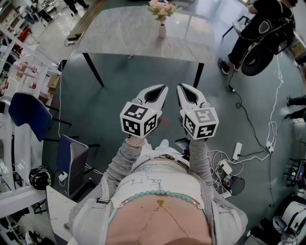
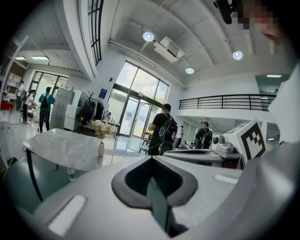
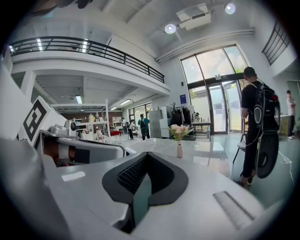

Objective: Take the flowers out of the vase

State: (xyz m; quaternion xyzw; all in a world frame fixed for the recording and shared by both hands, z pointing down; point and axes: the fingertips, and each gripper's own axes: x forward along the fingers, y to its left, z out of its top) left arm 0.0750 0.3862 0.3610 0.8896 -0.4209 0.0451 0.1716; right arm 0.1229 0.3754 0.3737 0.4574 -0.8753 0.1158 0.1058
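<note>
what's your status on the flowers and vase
Left gripper and right gripper both shut, empty, short of the marble table. Flowers upright in the vase, untouched. Only floor between; person beside table's right end.

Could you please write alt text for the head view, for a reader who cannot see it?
Seen from above, a person holds two grippers side by side over a dark floor, the left gripper and the right gripper both shut and empty. Ahead stands a marble table with pink flowers in a small white vase.
</note>
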